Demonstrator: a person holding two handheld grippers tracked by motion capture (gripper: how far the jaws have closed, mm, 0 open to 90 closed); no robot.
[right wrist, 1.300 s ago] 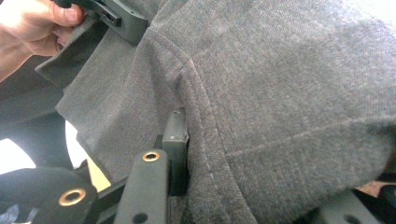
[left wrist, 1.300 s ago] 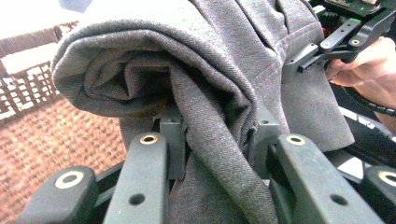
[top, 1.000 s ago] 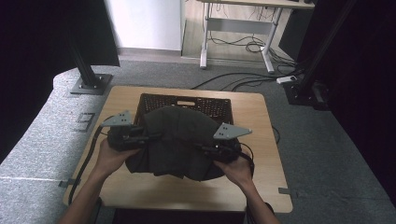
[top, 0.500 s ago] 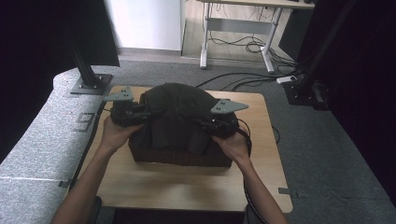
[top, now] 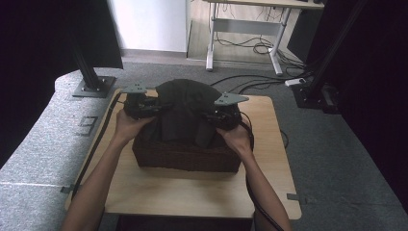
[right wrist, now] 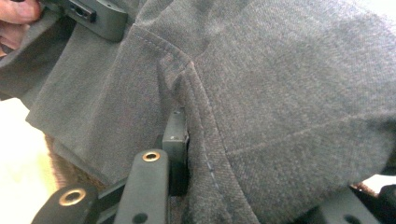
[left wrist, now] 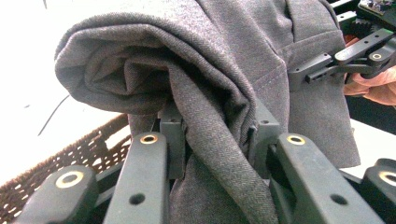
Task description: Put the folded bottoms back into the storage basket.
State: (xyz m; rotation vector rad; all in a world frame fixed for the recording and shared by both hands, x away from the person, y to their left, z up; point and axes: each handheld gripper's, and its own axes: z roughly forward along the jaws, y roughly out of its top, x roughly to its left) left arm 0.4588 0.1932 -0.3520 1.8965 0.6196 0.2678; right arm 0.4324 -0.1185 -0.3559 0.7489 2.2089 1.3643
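Above the basket (top: 185,156), which sits near the middle of the wooden surface (top: 192,192), a folded dark grey garment (top: 185,103) is held up by both hands in the high view, one on each side of it; the left tool (top: 156,107) grips the cloth over the basket's left end and the right tool (top: 208,118) grips it over the right end, while the lower folds hang down into the basket. Holding it by two opposite edges probably keeps the fold from falling open, so that the bundle can be lowered into the basket flat and in one piece. In the left gripper view the garment (left wrist: 219,93) is seen from close by as a thick roll of layered twill, with the woven rim of the basket (left wrist: 70,154) just below and to the left of it; the left tool (left wrist: 212,149) has its jaws pressed together on a hanging band of the cloth, with several layers pinched between them. Farther off, at the garment's far edge, the other tool (left wrist: 303,74) bites into a seam. In the right gripper view the garment (right wrist: 280,93) shows a stitched hem running down into the right tool (right wrist: 191,140), whose one visible jaw lies tight against the cloth while the other is hidden behind the fabric; judging by how the seam is drawn in, it is clamped on that hem. A dark strip of the basket (right wrist: 60,163) shows just below the hanging cloth.
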